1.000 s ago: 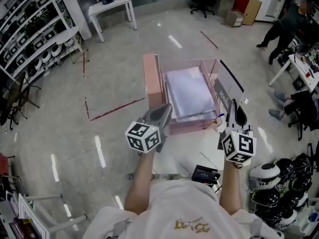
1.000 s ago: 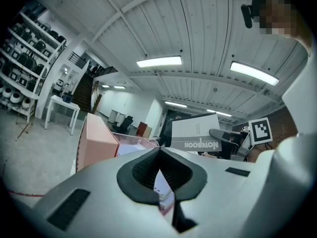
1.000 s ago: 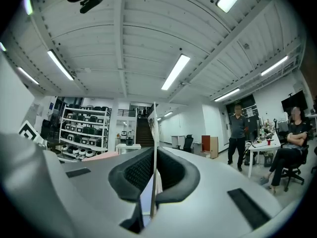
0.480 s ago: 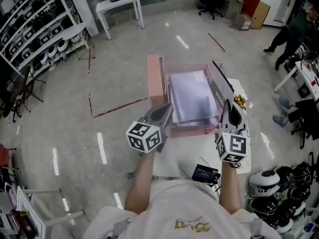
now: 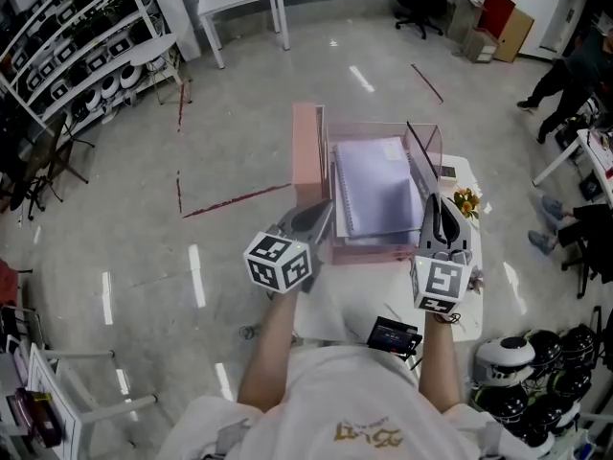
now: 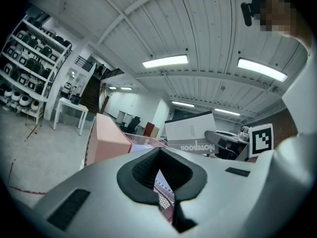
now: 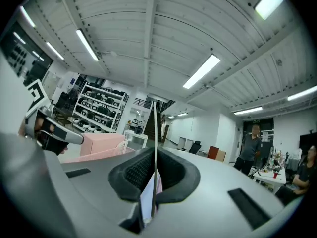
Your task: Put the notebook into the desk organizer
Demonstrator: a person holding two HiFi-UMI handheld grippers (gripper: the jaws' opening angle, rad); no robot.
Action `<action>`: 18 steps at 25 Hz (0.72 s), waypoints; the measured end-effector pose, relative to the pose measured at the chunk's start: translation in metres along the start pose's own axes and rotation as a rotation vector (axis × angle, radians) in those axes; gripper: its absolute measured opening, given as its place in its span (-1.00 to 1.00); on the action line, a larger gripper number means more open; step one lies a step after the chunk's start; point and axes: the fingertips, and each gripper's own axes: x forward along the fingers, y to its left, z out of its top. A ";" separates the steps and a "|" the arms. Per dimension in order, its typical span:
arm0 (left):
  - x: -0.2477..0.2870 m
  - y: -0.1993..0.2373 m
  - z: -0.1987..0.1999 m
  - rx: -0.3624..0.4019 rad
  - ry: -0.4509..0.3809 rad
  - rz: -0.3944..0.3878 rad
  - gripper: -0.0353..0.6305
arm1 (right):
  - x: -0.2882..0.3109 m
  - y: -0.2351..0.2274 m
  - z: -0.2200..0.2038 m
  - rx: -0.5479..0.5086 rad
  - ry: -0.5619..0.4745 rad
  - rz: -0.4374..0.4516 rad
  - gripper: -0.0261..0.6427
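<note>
Left tongs (image 5: 321, 209): jaws together on nothing, tip just beside the front-left corner of the desk organizer (image 5: 308, 151). Hazard: a nudge from them could skate that light tray across the smooth white table (image 5: 335, 307). Desk organizer: pink and boxy, with a solid upright block on its left, thin clear walls round an open bay, and mesh low at the front. Spiral pad (image 5: 378, 188): lavender, lying flat in the bay, apparently wire-bound along its left edge, covering most of the floor. Hazard: an incoming corner may catch on the wire or ride up on the pad. Notebook (image 6: 190, 129): thin and stiff, pale cover with printed lettering, stood on edge above the organizer's right wall, not yet inside. Right tongs (image 5: 436, 209): clamped on the notebook's near edge, ribbed dark pads pinching a narrow strip. Hazards, as I judge them: the slim sheaf pivoting or slipping in so small a bite, or its edge striking the clear wall. Flowers (image 5: 466, 201): small yellow sprig, right of the tray, near my right tongs.
</note>
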 end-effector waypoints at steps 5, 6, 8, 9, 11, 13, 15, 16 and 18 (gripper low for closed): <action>0.000 0.002 -0.003 -0.001 0.004 0.004 -0.85 | 0.004 0.017 -0.007 -0.134 0.020 0.020 -0.86; -0.001 0.003 -0.004 -0.002 0.005 0.006 -0.85 | 0.005 0.021 -0.008 -0.148 0.024 0.029 -0.86; -0.001 0.005 -0.004 -0.006 0.004 0.010 -0.85 | 0.006 0.027 -0.011 -0.157 0.030 0.046 -0.86; -0.002 0.006 -0.004 -0.007 0.004 0.012 -0.85 | 0.007 0.030 -0.011 -0.154 0.031 0.055 -0.86; -0.003 0.008 -0.005 -0.010 0.004 0.016 -0.85 | 0.010 0.034 -0.013 -0.141 0.034 0.072 -0.86; -0.005 0.010 -0.006 -0.014 0.005 0.021 -0.85 | 0.012 0.038 -0.014 -0.125 0.036 0.090 -0.86; -0.007 0.012 -0.007 -0.018 0.007 0.025 -0.85 | 0.013 0.044 -0.014 -0.115 0.037 0.108 -0.86; -0.008 0.013 -0.008 -0.019 0.008 0.027 -0.85 | 0.014 0.048 -0.015 -0.111 0.039 0.119 -0.86; -0.008 0.013 -0.009 -0.021 0.012 0.027 -0.85 | 0.017 0.054 -0.019 -0.089 0.049 0.145 -0.86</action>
